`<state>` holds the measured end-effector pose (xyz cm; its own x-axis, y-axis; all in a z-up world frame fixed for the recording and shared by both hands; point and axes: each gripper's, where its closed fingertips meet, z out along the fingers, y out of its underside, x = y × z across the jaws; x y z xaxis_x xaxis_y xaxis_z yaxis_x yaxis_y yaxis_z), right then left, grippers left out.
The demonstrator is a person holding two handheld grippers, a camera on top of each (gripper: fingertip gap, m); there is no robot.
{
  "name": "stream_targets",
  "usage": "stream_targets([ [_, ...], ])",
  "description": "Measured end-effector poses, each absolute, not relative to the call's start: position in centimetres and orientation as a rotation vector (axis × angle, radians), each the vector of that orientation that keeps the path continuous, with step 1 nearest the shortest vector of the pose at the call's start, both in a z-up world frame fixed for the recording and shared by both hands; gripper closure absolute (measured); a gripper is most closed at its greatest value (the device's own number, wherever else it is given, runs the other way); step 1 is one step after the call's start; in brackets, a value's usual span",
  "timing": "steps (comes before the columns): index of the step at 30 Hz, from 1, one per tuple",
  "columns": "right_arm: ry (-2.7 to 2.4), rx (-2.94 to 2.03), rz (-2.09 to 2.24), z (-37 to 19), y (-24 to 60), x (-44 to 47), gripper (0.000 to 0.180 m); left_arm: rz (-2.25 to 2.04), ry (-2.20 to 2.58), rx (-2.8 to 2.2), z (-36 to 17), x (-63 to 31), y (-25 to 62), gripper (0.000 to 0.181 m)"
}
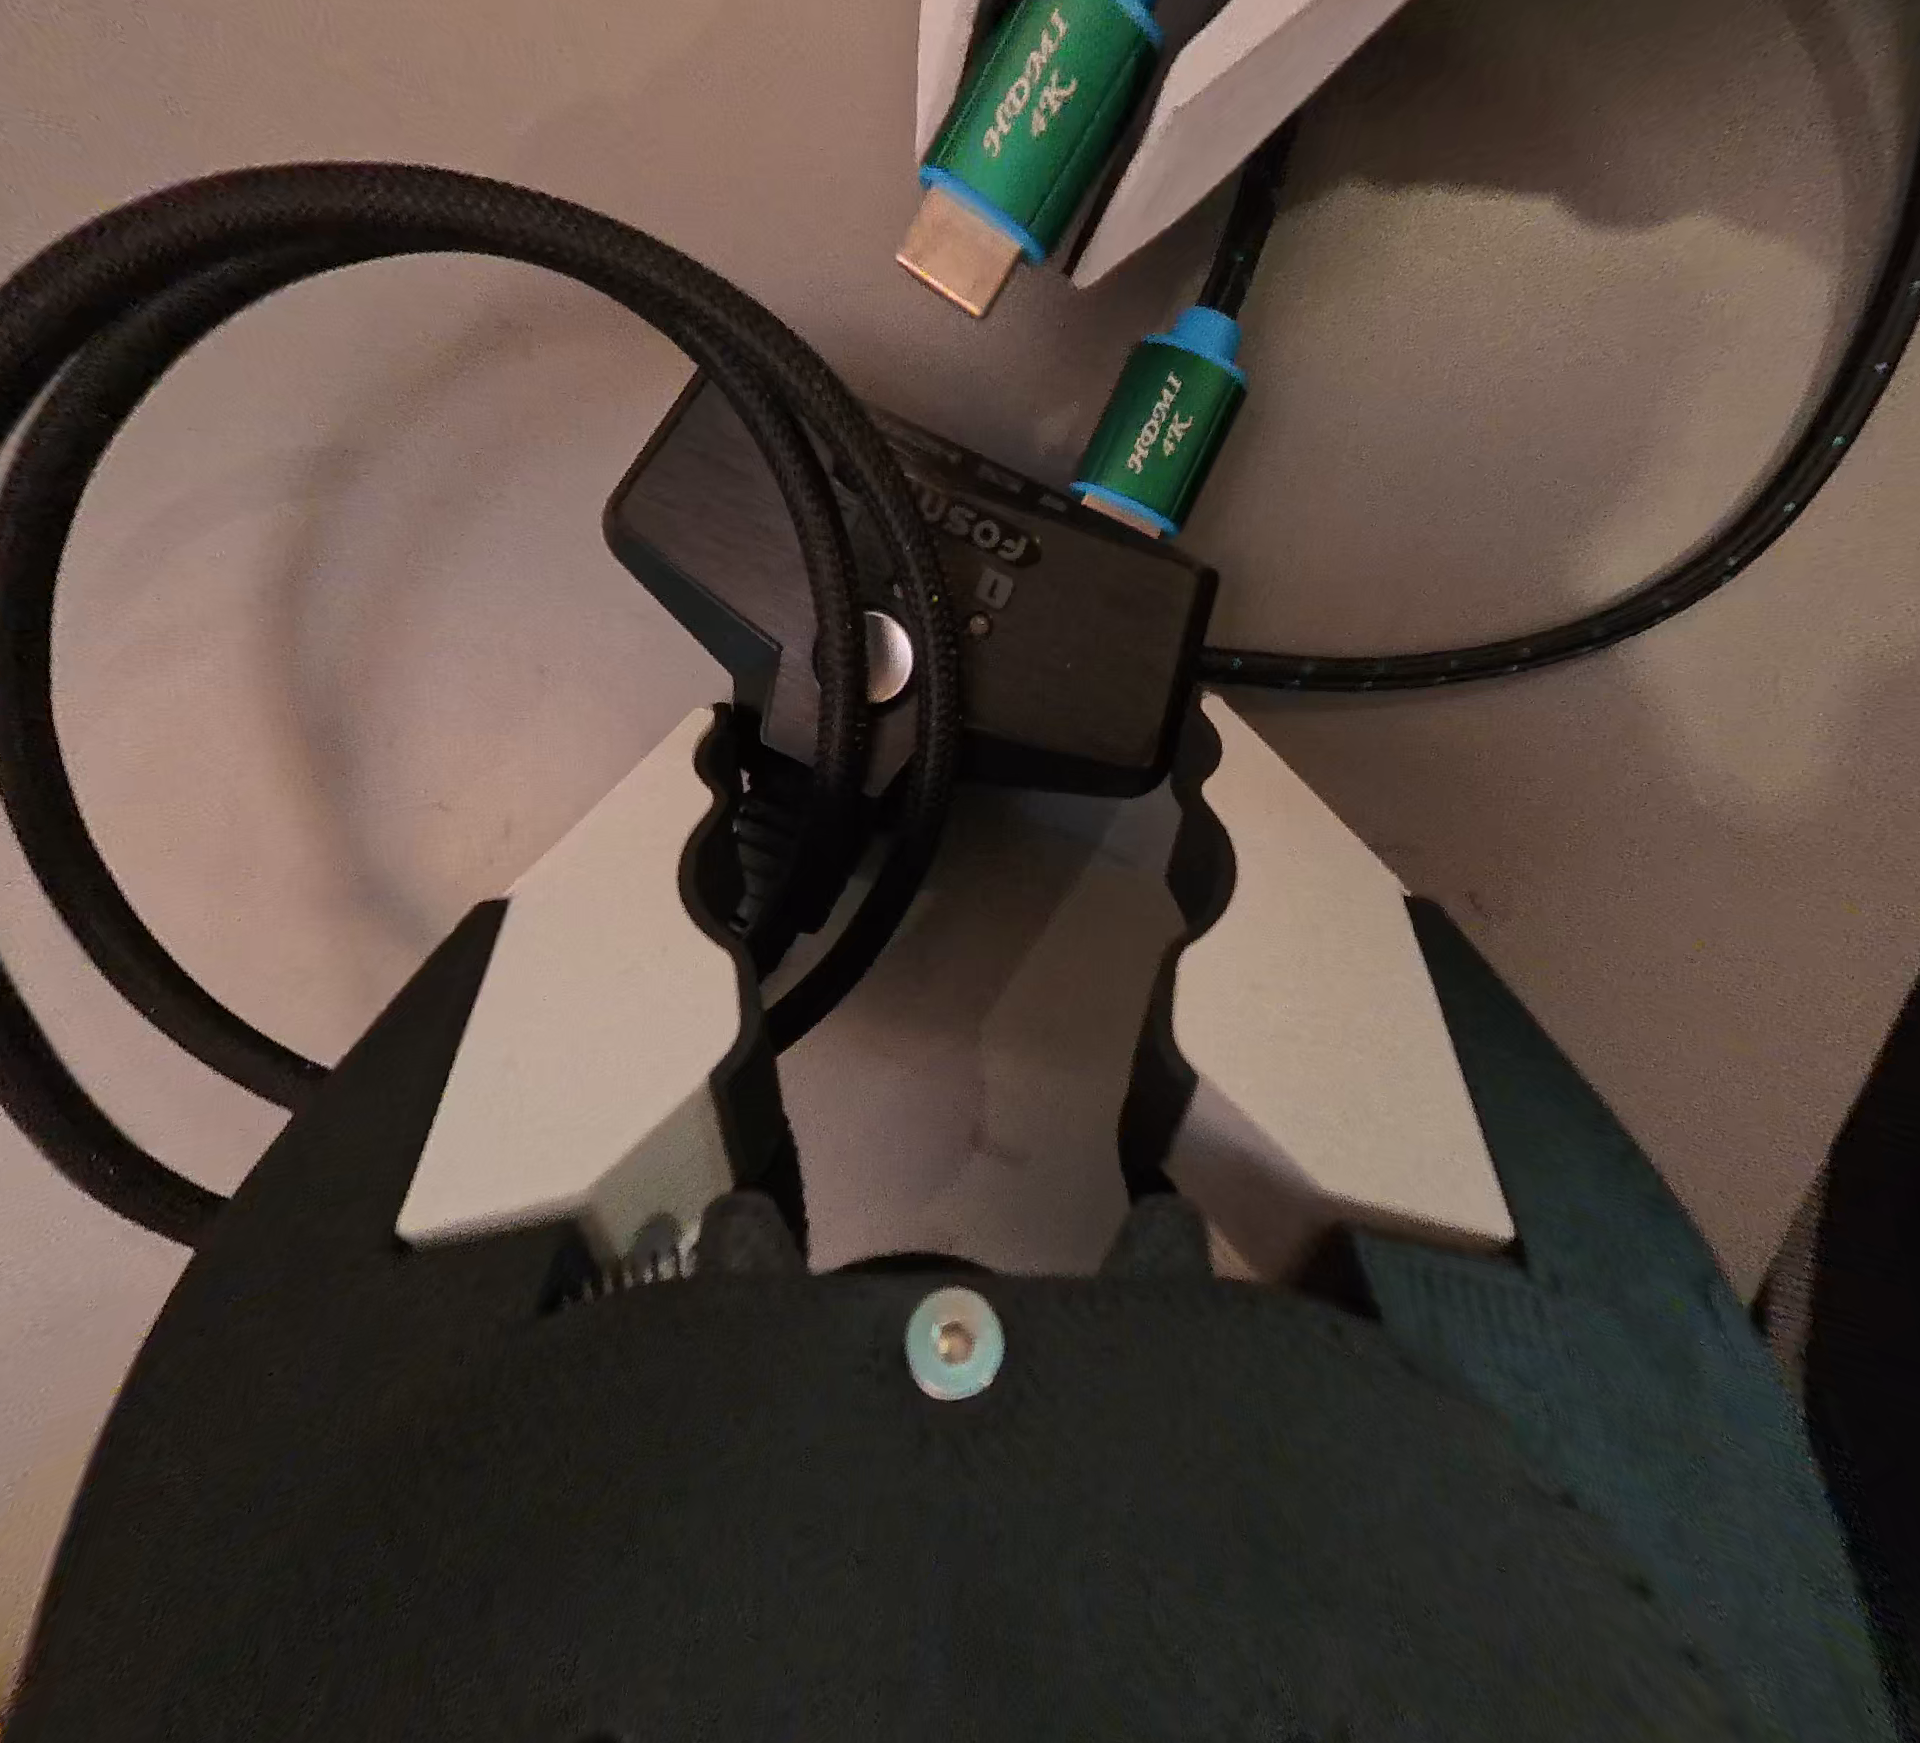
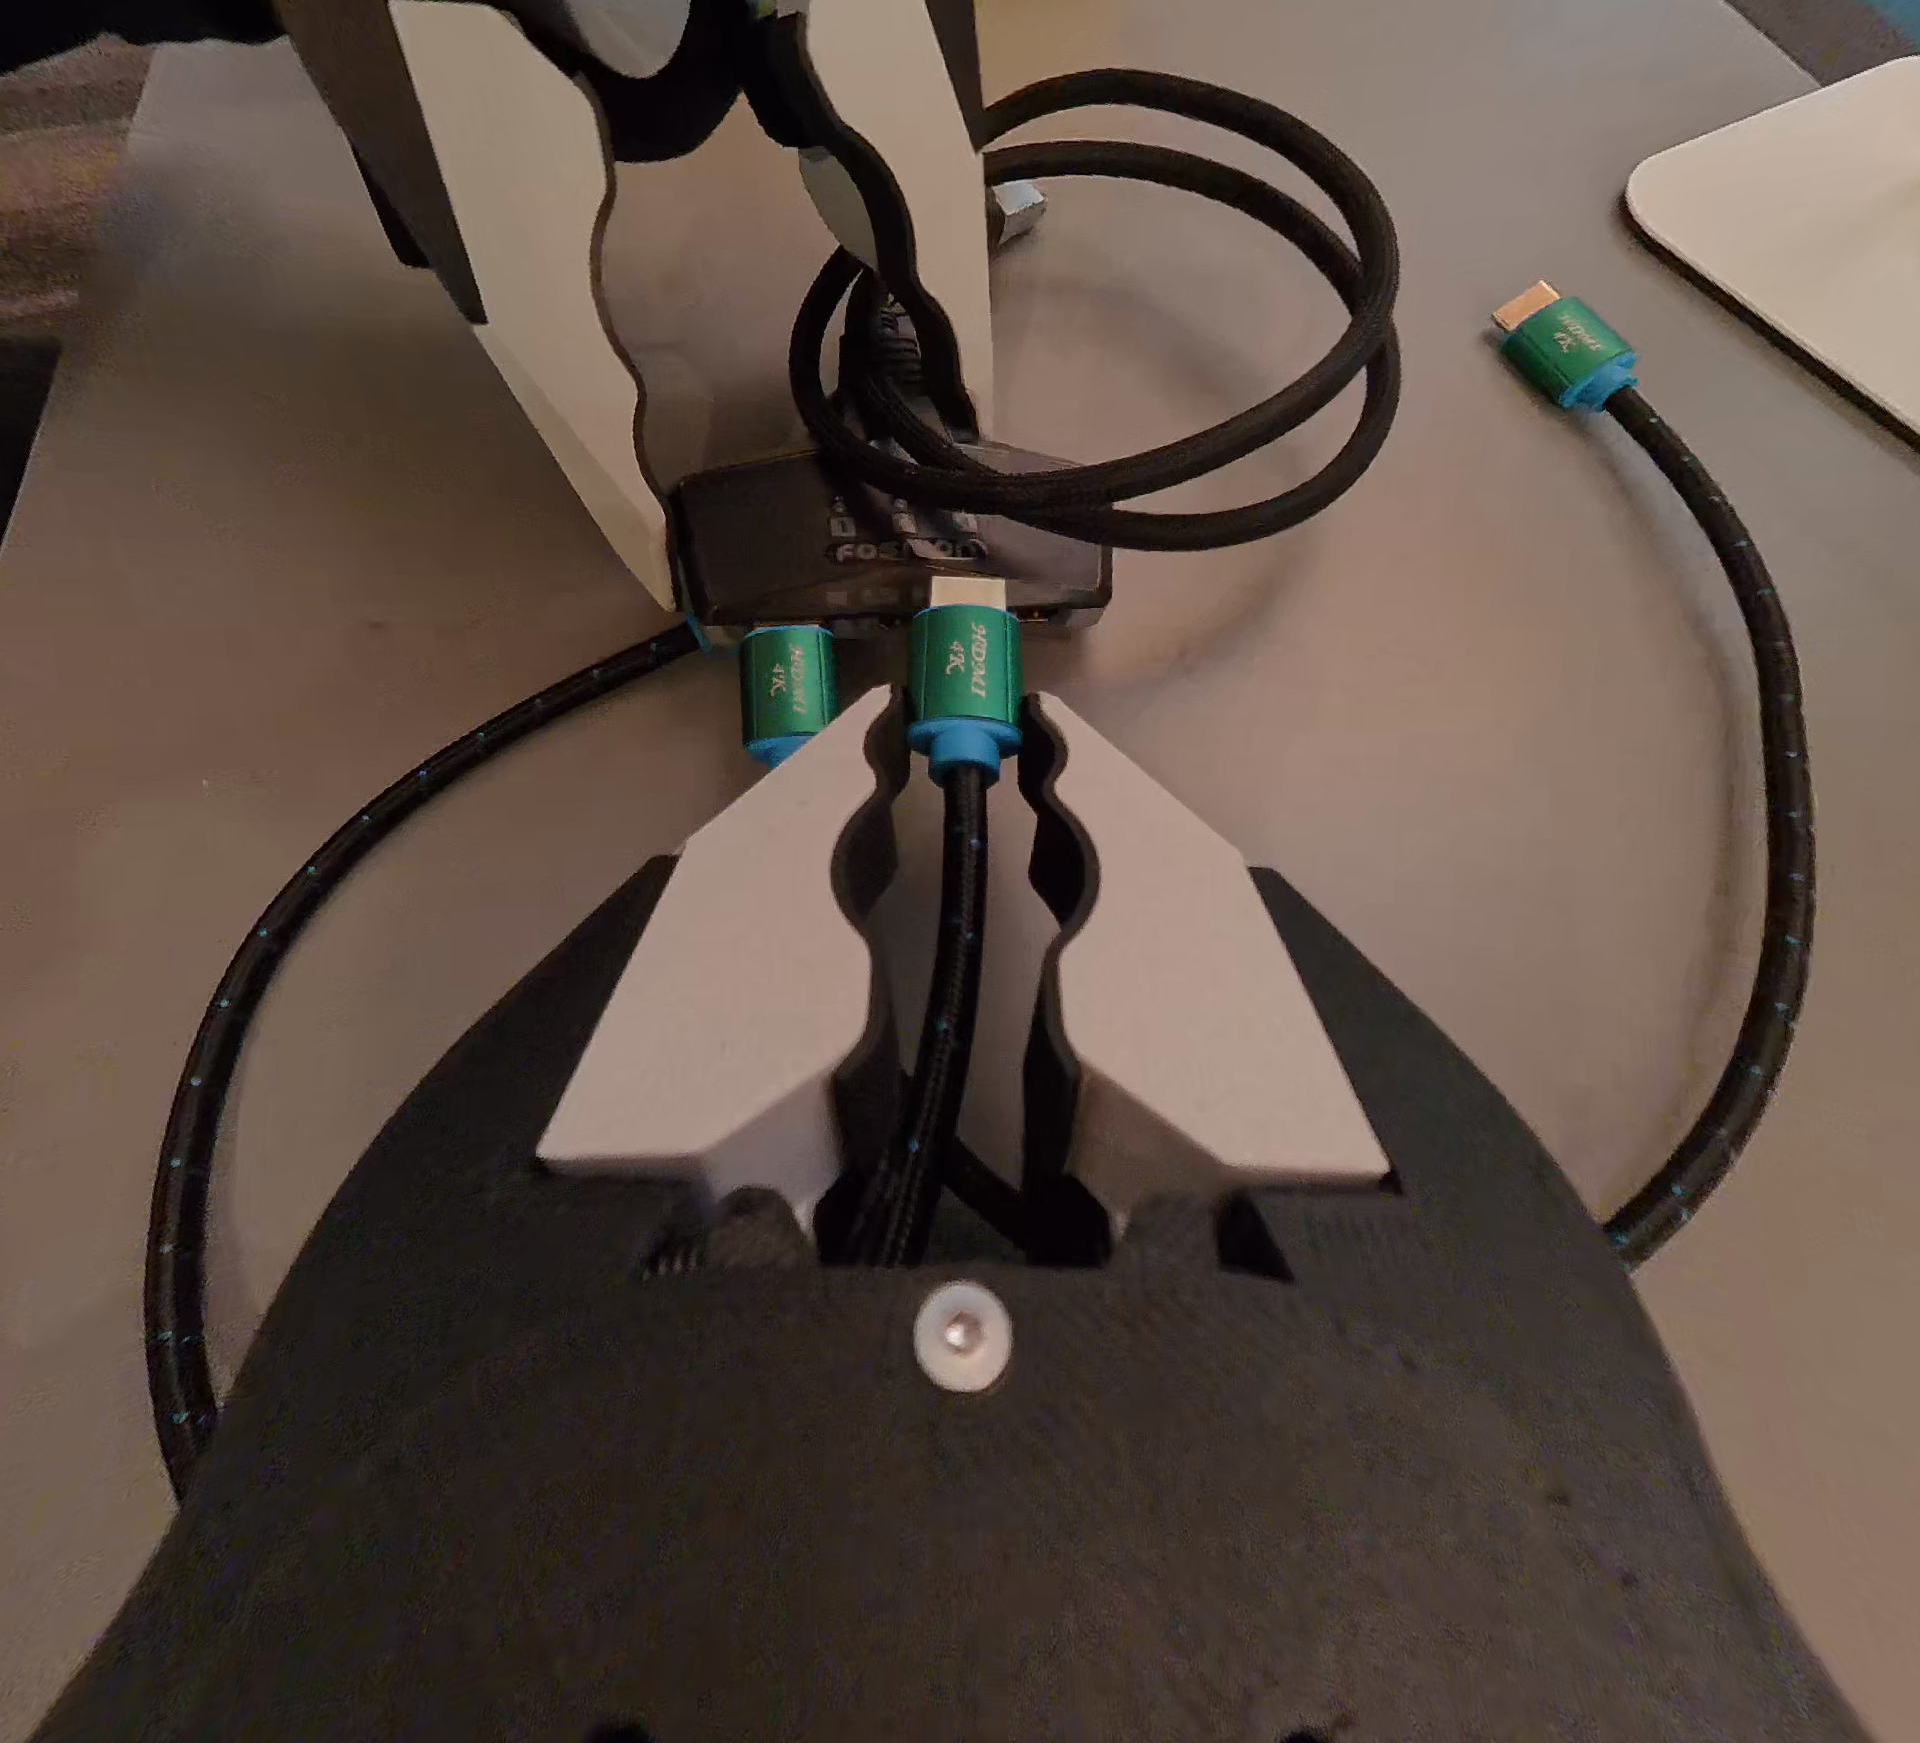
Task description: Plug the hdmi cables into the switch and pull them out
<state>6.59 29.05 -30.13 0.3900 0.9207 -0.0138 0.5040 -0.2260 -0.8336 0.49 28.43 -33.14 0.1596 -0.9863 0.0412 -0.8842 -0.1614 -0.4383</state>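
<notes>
The left gripper (image 1: 951, 737) stands with its two white fingers spread about as wide as the black HDMI switch (image 1: 1049, 654), one tip at each side of the box's near end, bracing it on the grey table (image 1: 312, 550); whether the tips press on it firmly cannot be told. A looped black braided cable (image 1: 416, 239) lies across the switch's top and passes between these fingers. The right gripper (image 2: 961, 717) is clenched on a green HDMI plug (image 2: 963, 675) at its blue collar, the fingers set narrowly on either side and its cord running back between them. The plug's metal tip sits just in front of the switch's port face, not yet inserted. Just left of the right gripper's fingertips, a second green plug (image 2: 787, 691) is seated in the switch. Well off to that gripper's right, a third green plug (image 2: 1564, 348) lies loose on the table, near a white slab (image 2: 1808, 239).
</notes>
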Motion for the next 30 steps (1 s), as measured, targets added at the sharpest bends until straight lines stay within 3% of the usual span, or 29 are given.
stream_targets([
  [9,-1.294,-1.899,0.613,-30.8,29.2,6.7,0.161,-0.261,1.775,-1.909,-31.5,1.0,28.0,0.099],
  [30,-1.343,-1.699,0.432,-27.5,29.6,6.8,0.162,-0.337,1.693,-1.741,-28.7,1.7,27.7,0.1],
])
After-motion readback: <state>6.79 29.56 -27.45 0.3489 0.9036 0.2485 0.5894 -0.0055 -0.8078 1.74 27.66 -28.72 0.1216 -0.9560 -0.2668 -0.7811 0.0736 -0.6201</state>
